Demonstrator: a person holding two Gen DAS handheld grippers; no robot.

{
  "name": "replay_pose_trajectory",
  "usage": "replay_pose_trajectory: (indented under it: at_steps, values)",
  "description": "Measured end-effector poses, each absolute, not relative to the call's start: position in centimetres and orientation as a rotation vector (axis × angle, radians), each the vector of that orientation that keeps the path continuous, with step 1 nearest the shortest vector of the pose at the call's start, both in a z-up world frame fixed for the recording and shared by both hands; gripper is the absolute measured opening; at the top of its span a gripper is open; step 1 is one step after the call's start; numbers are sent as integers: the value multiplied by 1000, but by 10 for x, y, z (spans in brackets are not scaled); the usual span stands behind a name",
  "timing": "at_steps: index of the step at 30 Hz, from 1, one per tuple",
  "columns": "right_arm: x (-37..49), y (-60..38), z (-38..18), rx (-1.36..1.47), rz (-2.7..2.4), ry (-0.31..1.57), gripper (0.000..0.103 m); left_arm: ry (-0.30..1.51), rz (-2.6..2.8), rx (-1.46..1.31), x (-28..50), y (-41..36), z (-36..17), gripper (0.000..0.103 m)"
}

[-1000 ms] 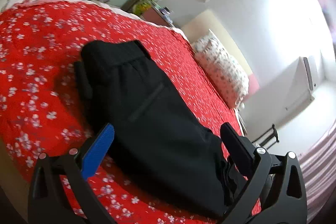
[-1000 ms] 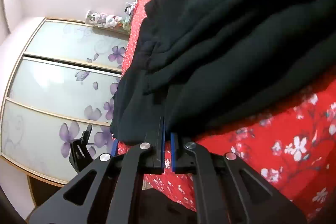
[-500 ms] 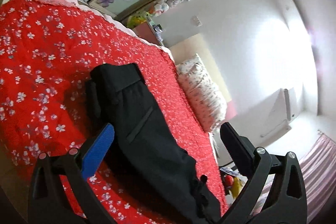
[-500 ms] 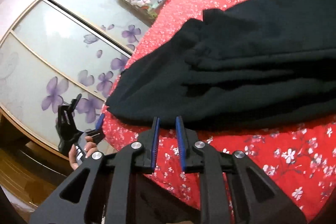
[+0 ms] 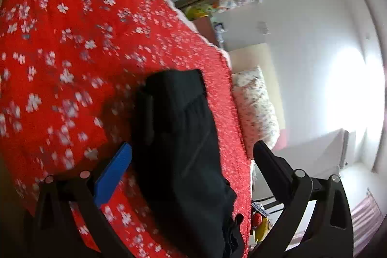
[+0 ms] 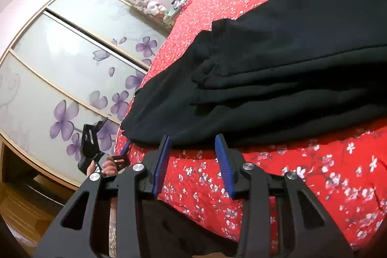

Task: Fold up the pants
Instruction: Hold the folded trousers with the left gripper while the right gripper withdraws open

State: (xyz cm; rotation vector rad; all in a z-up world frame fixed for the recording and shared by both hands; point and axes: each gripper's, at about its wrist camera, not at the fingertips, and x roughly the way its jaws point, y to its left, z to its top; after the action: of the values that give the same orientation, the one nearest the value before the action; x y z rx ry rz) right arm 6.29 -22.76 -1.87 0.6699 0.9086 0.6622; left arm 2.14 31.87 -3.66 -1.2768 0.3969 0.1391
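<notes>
the black pants are lying folded in stacked layers on the red floral bedspread, their far end running out of frame. the right gripper is hovering just off their near edge, jaws parted and gripping nothing. the left gripper is spread wide, also released; its view is blurring, and the pants' lower end is sinking behind its frame.
</notes>
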Motion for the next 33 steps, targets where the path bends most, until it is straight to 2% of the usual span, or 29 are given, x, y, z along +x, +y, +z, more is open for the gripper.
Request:
replay_pose_trajectory:
  at_steps: [3,10,18,29,33]
  values:
    - [62,-229,-18,673,666,903,40,453,133,-1326,36,335,-37,100]
    - [64,-236,-18,677,670,904,44,560,80,-1193,66,333,-21,98]
    - [67,-241,-21,668,666,924,46,506,-23,-1095,57,330,-22,85]
    - [72,-248,-24,670,646,948,46,556,35,-1064,56,315,1,93]
    - [72,-249,-26,681,649,956,46,563,32,-975,69,304,21,101]
